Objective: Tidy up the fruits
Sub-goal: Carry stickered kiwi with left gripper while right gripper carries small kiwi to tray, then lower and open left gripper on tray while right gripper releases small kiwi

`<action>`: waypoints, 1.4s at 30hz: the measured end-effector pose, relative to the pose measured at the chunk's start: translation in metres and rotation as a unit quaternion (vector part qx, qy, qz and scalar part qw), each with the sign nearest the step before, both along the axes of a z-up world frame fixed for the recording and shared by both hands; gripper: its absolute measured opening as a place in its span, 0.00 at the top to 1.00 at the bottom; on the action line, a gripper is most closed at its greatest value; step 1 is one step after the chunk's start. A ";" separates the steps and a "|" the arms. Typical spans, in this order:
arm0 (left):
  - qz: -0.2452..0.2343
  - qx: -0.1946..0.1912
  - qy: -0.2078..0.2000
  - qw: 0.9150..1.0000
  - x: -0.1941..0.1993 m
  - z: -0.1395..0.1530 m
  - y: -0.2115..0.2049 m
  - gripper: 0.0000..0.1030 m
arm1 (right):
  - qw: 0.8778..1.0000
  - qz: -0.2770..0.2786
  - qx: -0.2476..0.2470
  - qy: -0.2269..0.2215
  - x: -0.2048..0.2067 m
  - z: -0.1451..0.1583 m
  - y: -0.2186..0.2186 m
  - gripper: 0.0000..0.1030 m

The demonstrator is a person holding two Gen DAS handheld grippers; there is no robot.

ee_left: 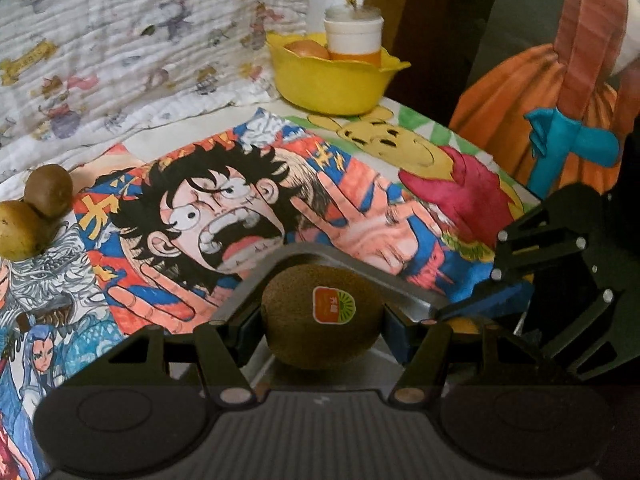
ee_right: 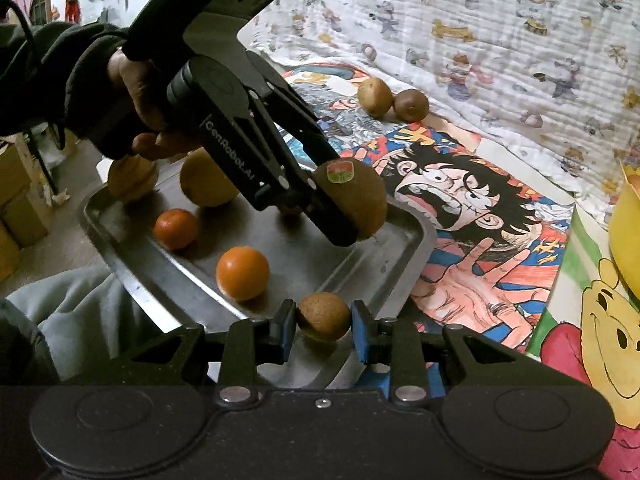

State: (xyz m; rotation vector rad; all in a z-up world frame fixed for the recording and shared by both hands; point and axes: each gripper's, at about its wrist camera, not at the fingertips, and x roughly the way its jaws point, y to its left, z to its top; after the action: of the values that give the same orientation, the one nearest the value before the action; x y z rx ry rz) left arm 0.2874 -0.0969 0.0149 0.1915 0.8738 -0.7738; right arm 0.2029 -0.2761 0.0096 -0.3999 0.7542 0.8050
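Kiwi (ee_left: 320, 320): brown, fuzzy-speckled, red-green sticker.
Small fruit (ee_right: 324, 316): tan-brown, speckled.
Tray (ee_right: 372, 256): dull silver-grey; two oranges (ee_right: 242, 273) at its 9 o'clock side, bright orange.
Bowl (ee_left: 332, 80), 12 o'clock: yellow.
Cup (ee_left: 354, 34): white over orange band.
Poster (ee_left: 224, 208): manga face, black hair, red-blue-orange ground.
Bear drawing (ee_right: 612, 340): yellow, red shirt.
Cloth (ee_left: 120, 48): white, ribbed, small cartoon print.
Pads (ee_right: 362, 336): blue.
Sleeve (ee_right: 76, 84): black.

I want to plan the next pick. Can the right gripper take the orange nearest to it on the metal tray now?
Probably not yet. The right gripper is already shut on a small brown fruit. The orange lies uncovered on the tray, so the path looks free once the jaws are emptied.
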 end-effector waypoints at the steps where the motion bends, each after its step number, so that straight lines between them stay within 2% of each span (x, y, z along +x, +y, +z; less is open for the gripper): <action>1: -0.003 0.004 0.000 1.000 -0.001 0.000 0.000 0.35 | 1.000 0.003 -0.002 0.001 -0.001 0.000 0.000 0.69; 9: -0.019 0.030 0.006 0.999 -0.007 -0.004 -0.002 0.35 | 1.000 0.017 -0.024 0.005 -0.007 -0.003 0.005 0.69; 30: -0.029 0.046 0.009 0.998 -0.011 -0.012 -0.003 0.34 | 1.000 0.014 -0.023 0.011 -0.003 -0.007 0.006 0.69; 35: -0.027 0.052 0.011 0.998 -0.011 -0.011 -0.005 0.33 | 1.000 0.013 -0.022 0.011 -0.003 -0.007 0.006 0.65; 42: -0.021 0.054 -0.012 0.998 -0.016 0.000 -0.004 0.23 | 1.000 0.007 -0.021 0.005 -0.006 -0.005 0.006 0.59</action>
State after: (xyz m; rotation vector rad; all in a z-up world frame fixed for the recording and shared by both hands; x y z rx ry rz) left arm 0.2710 -0.1013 0.0150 0.3154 0.8913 -0.7615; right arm 0.1967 -0.2702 0.0047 -0.4391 0.7800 0.8059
